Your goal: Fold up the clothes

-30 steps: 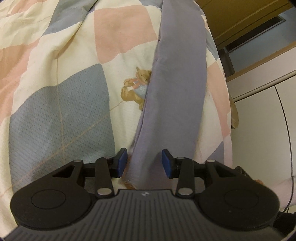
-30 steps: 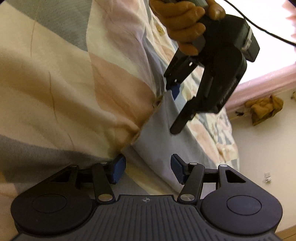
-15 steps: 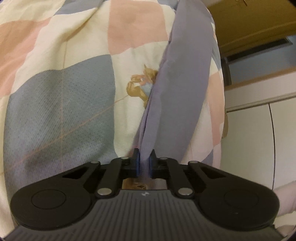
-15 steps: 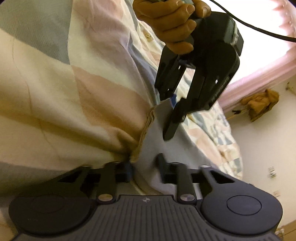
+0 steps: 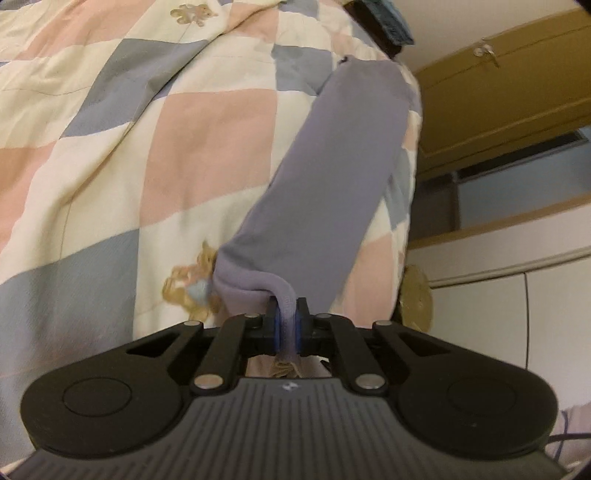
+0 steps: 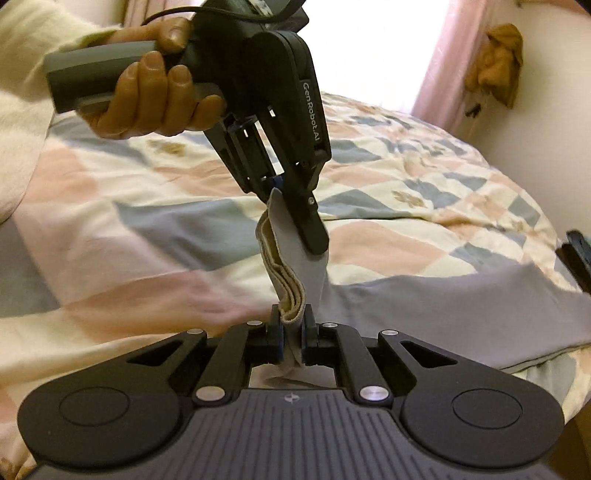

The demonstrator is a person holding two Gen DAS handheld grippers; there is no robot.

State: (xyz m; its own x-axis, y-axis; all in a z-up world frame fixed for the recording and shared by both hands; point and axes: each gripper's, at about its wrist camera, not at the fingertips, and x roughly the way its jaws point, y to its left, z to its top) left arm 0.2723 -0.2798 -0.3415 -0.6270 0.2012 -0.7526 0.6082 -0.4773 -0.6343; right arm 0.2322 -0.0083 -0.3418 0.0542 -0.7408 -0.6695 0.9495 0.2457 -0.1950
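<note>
Two corners of the lavender garment (image 5: 325, 192), trailing across the checkered quilt (image 5: 110, 147), are being pinched and lifted, one by the left gripper (image 5: 287, 325) and one by the right gripper (image 6: 291, 334), seemingly to carry that end over into a fold.

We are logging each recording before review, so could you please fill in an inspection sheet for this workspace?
Surface: bed covered by a checked quilt in cream, pink and blue-grey, with bear prints.
Job's things: one grey-lilac garment, far end lying on the quilt, near end lifted with a beige inner band showing.
Clutter: dark object at the bed's edge, unclear what.
Grippers: left gripper shut on the garment's edge; right gripper shut on it too, close by.
Cables: black cable at the left tool's handle.
Surroundings: pink curtain, brown cloth on the wall, wooden door, white cupboards.
</note>
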